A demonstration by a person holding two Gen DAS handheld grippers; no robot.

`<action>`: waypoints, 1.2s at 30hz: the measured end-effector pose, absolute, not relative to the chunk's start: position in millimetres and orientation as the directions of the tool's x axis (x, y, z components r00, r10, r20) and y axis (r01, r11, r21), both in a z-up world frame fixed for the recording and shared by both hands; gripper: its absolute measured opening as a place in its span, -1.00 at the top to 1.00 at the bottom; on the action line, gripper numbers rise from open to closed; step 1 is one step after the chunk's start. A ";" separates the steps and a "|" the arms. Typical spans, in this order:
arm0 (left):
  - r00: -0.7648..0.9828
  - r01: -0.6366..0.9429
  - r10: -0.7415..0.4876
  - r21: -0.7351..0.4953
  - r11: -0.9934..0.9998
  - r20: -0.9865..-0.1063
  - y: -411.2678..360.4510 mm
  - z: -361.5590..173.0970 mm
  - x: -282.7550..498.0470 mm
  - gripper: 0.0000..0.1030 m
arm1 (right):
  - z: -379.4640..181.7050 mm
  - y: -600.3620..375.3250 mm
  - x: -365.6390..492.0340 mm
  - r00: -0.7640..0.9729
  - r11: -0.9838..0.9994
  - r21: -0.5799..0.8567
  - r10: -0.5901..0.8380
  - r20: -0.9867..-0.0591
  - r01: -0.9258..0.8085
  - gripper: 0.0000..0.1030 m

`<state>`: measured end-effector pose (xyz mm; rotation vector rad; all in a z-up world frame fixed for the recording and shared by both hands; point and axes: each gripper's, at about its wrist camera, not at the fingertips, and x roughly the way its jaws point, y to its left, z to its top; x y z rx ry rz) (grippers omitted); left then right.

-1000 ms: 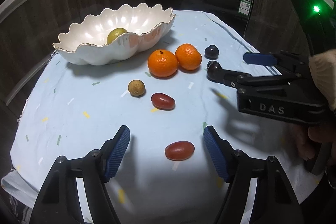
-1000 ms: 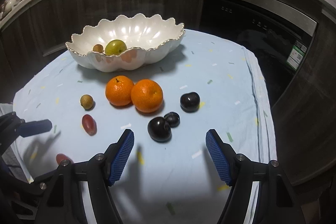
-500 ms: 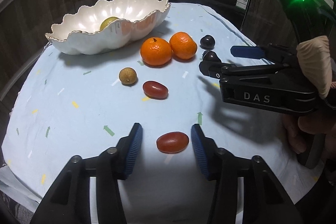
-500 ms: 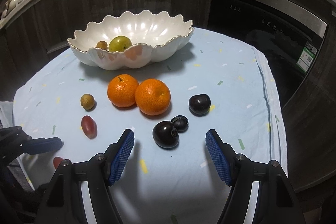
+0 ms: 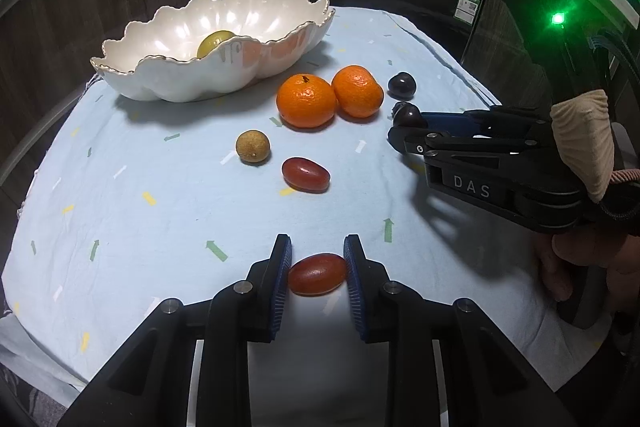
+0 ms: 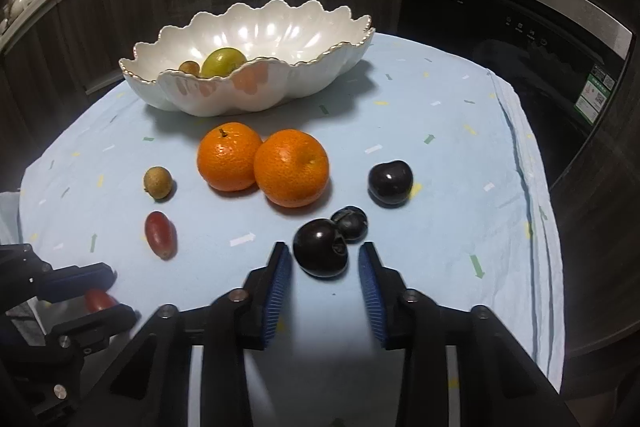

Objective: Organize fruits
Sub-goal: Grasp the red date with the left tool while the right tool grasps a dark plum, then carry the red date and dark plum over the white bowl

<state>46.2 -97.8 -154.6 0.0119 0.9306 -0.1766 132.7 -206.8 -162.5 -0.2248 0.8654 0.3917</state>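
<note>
A: Bottom centre of the left wrist view, the left gripper [image 5: 317, 277] has its blue pads pressed to both ends of a red grape tomato [image 5: 317, 274]. Narrow, holding it down on the cloth.

B: Looks a light, thin-skinned thing. I'd say smooth and a bit slippery, so gentle pressure; squeeze hard and it may split or shoot out.

A: Agreed. Pinching it end to end looks less steady than across its middle.

B: And the right gripper [image 6: 325, 277]?

A: Low centre of its own view, partly open, pads either side of a dark plum [image 6: 320, 253] but not touching it. A smaller dark fruit [image 6: 351, 223] sits against the plum's far side.

B: The plum seems firmer and heavier, round and glossy. Take it across its widest part, and mind that neighbour.

A: Further up the middle of the frame: a second red tomato [image 6: 161, 235] at left, a small brown longan [image 6: 158, 182] beyond it, two oranges [image 6: 264, 167] touching each other, another plum [image 6: 390, 183] to the right.

B: And the destination, I'd guess?

A: The white scalloped bowl [image 6: 320, 83] in the upper centre, on the pale blue tablecloth [image 6: 460, 155]. It holds a green fruit [image 6: 223, 62] and a small brown one.
</note>
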 end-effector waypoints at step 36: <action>0.707 0.067 -0.103 -0.079 0.995 -0.700 -60.3 -103.8 55.8 0.47 | -110.7 -201.5 98.7 0.622 0.934 -0.019 0.223 -0.750 -0.357 0.46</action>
